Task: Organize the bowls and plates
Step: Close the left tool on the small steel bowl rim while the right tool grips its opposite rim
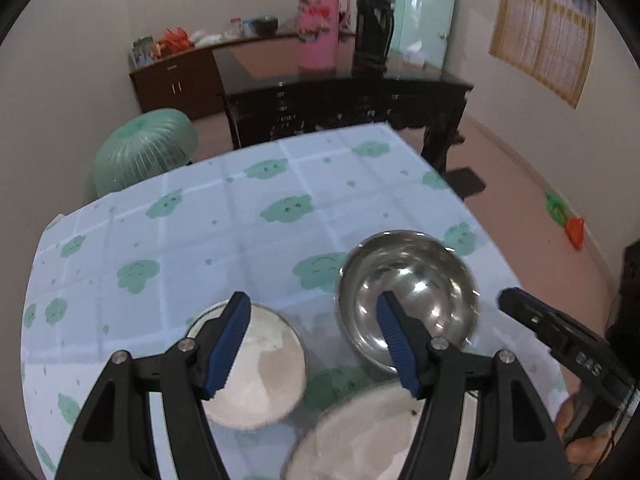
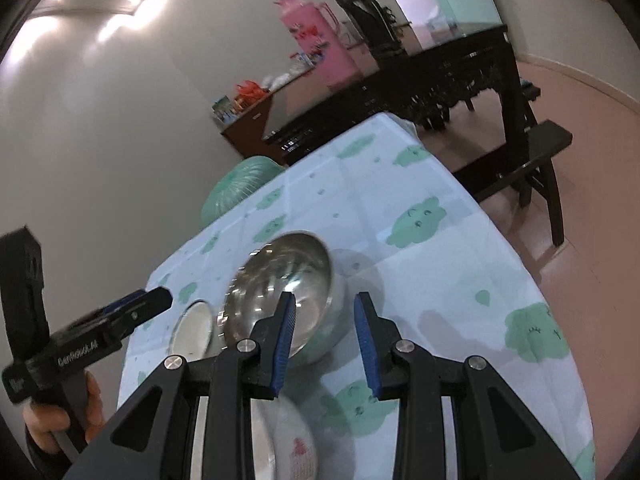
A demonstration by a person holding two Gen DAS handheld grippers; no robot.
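Note:
A steel bowl [image 1: 408,292] [image 2: 280,300] stands upright on the table. To its left is a small white bowl [image 1: 260,364] [image 2: 192,328], and a white plate [image 1: 360,436] [image 2: 288,440] lies nearest me. My left gripper [image 1: 312,298] hovers open above the gap between the two bowls, with nothing between its blue pads. My right gripper [image 2: 325,297] hangs over the steel bowl's right rim with a narrow gap between its pads, open and gripping nothing. In the left wrist view it is just right of that bowl, apart from it.
The table wears a pale blue cloth [image 1: 240,208] with green clouds; its right edge drops to a pink floor. A green mesh food cover [image 1: 144,148] sits beyond the far left edge. Behind stands a dark wooden table [image 1: 340,96] with a pink flask [image 1: 318,20], and a bench [image 2: 532,160].

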